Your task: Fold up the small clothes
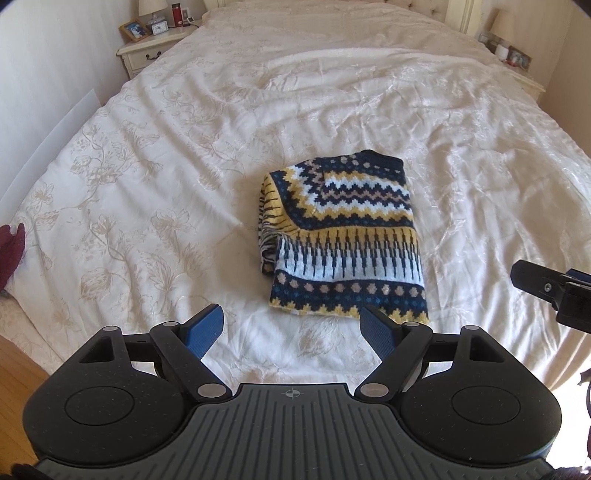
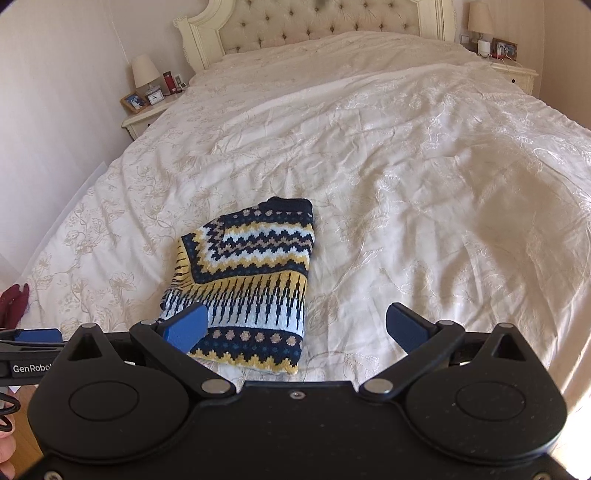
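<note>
- The patterned knit garment [image 1: 343,236], navy, yellow and white, lies folded into a compact rectangle on the cream bedspread [image 1: 184,155], near the bed's foot edge.
- The left gripper [image 1: 291,325] hovers just short of its near hem, jaws spread, holding nothing.
- The right gripper [image 2: 295,325] hangs to the garment's right, jaws likewise wide and empty.
- A dark red cloth [image 1: 11,251] lies at the far left edge.

I count one folded patterned sweater [image 1: 343,236] on one bed [image 1: 184,147]. At nine o'clock sits one dark red cloth [image 1: 11,254]. I see two nightstands: one at eleven o'clock [image 2: 146,116] carrying one lamp [image 2: 144,72], one photo frame [image 2: 133,101], one small clock [image 2: 155,96] and one red bottle [image 2: 168,82]; one at one o'clock [image 2: 517,72] with one lamp [image 2: 480,18]. Two grippers, left [image 1: 291,326] and right [image 2: 297,326], both spread wide.
</note>
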Demonstrator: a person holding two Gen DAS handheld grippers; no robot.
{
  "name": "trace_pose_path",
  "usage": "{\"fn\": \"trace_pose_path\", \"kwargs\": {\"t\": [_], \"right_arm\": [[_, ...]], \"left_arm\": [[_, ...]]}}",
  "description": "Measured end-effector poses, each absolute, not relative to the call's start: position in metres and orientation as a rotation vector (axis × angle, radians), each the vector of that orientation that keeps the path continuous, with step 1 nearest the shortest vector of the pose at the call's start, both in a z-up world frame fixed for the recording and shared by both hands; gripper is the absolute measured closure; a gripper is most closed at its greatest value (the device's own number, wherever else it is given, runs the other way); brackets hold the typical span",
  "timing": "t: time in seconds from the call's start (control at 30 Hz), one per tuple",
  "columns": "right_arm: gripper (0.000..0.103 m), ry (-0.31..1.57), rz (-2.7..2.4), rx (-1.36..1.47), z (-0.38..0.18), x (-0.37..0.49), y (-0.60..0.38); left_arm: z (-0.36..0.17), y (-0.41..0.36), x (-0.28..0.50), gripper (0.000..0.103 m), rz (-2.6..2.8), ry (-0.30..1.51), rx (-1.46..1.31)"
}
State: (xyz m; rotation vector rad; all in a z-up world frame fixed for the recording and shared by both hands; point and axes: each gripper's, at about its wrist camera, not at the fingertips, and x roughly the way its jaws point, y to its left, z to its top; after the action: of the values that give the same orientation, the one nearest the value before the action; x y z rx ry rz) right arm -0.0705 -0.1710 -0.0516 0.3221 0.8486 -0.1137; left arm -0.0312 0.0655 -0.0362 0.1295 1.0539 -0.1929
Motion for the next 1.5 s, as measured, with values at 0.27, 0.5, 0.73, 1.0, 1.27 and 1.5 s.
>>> {"fn": "trace_pose_path", "kwargs": {"t": [0.27, 0.5, 0.73, 1.0, 1.27, 1.5], "right_arm": [[0.001, 0.917, -0.123, 0.259, -0.060, -0.069, -0.163], [0.001, 0.932, -0.118, 0.248, -0.062, -0.066, -0.161], [0.001, 0.927, -0.113, 0.254, -0.061, -0.062, -0.161], [0.001, 0.937, -0.102, 0.274, -0.064, -0.056, -0.159], [0.001, 0.948, -0.094, 0.280, -0.068, -0.052, -0.156], [0.001, 0.953, -0.093, 0.287, -0.069, -0.052, -0.156]], "left_arm": [[-0.042, 0.065, -0.031, 0.023, -0.181, 1.081, 0.135], [-0.047, 0.067, -0.030, 0.023, -0.172, 1.112, 0.140], [-0.049, 0.068, -0.026, 0.023, -0.172, 1.130, 0.145], [-0.052, 0.070, -0.023, 0.023, -0.167, 1.144, 0.139], [-0.054, 0.071, -0.022, 0.023, -0.163, 1.155, 0.125], [-0.055, 0.071, -0.022, 0.023, -0.162, 1.163, 0.124]]}}
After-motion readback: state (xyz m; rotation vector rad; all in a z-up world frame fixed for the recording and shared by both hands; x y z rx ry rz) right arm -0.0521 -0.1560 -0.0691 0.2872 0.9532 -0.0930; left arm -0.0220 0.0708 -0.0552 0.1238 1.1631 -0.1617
